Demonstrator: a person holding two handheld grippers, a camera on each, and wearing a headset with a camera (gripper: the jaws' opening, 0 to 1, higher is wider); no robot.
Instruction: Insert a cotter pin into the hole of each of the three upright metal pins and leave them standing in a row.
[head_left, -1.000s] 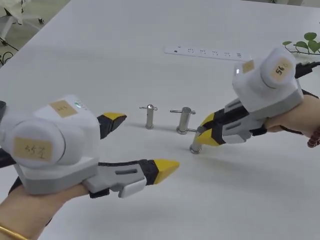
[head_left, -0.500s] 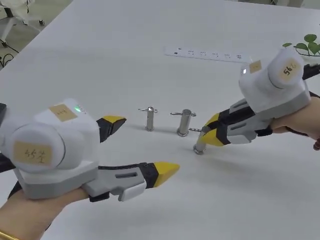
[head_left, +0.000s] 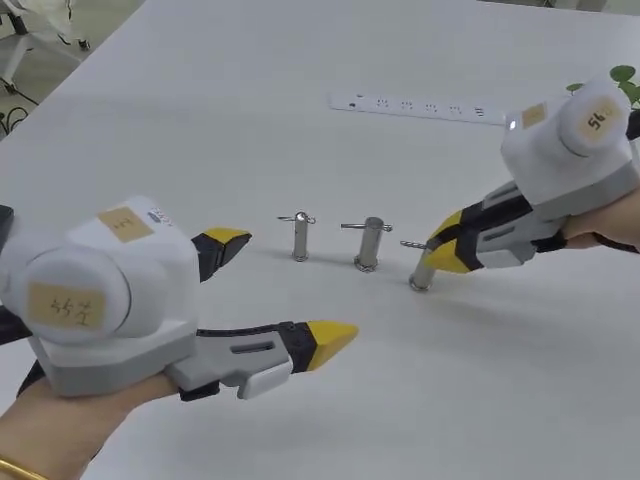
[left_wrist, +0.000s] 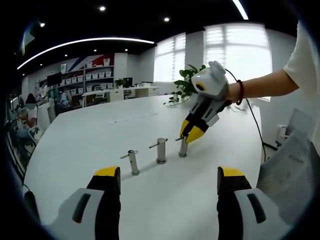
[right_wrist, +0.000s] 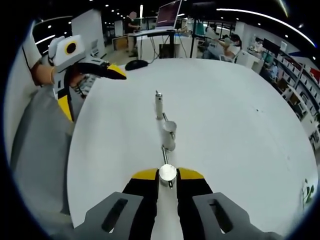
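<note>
Right hand-held gripper (head_left: 441, 255) is clamped on the top of the third metal pin (head_left: 421, 278). In the right gripper view we see both yellow tips tight against that pin's round head, one each side. The third cotter pin (head_left: 413, 244) sticks out sideways from it, toward the second metal pin (head_left: 368, 246). The third metal pin's foot is down at the worktop (head_left: 300, 120). We can't tell if it actually bears on it, and in the head view the pin looks slightly tilted.

First metal pin (head_left: 300, 238) and second metal pin stand upright on the worktop, free of both grippers. Each carries a cotter pin through the hole near its top: first cotter pin (head_left: 297, 217), second cotter pin (head_left: 360, 226). The three pins are in a row, apart from each other, none touching. From the right gripper view they line up straight ahead of the jaws.

Left hand-held gripper (head_left: 285, 288) has its jaws wide apart with nothing between them. It hovers over the worktop on our near side of the row, tips pointing toward the first metal pin but well short of it. In the left gripper view the row sits ahead, between the two yellow tips.

A white power strip (head_left: 415, 106) lies on the far side of the worktop. Plant leaves (head_left: 622, 74) show at the right edge.
</note>
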